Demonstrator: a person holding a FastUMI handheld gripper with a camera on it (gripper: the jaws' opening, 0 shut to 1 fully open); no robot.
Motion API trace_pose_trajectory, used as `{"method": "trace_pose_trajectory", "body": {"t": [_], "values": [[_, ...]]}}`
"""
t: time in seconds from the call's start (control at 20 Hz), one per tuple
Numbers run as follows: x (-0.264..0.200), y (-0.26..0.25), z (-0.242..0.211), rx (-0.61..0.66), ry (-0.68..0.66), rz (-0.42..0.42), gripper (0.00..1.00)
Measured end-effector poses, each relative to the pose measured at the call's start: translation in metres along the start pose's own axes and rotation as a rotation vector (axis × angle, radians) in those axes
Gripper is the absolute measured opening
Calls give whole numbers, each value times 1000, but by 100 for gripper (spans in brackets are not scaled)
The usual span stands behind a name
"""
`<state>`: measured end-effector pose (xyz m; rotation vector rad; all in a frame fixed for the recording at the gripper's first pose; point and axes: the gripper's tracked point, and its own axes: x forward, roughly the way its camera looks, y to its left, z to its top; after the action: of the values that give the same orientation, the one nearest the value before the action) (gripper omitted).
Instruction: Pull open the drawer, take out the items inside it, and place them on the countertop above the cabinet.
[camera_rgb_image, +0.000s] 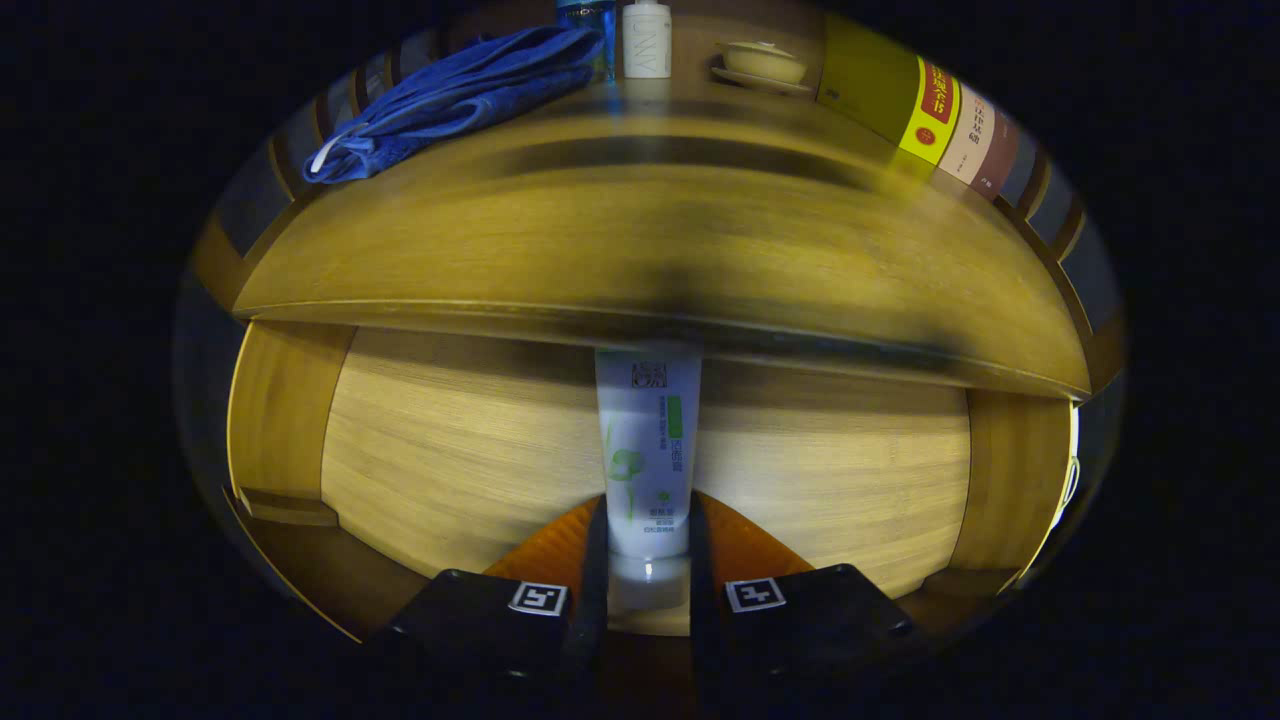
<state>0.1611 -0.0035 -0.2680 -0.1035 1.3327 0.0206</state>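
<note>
The tube (647, 450) is being clamped lengthwise between both fingers of the gripper (648, 585) inside the open drawer (450, 440), ready for lifting to the countertop (640, 240).

countertop (640, 250) wooden, above the open drawer | on it at the back: blue cloth (460, 95), white bottle (647, 40), lidded bowl on saucer (762, 65), books (930, 110) | gripper (648, 570) clamped on tube (648, 450)

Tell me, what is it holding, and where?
The tool grips a white cream tube near its cap end, one finger on each side, over the open drawer.
</note>
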Motion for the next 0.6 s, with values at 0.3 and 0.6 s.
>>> {"method": "trace_pose_trajectory", "body": {"t": [0.3, 0.6], "values": [[-53, 15, 77, 47, -75, 84, 43], [-100, 22, 55, 44, -97, 133, 43]]}}
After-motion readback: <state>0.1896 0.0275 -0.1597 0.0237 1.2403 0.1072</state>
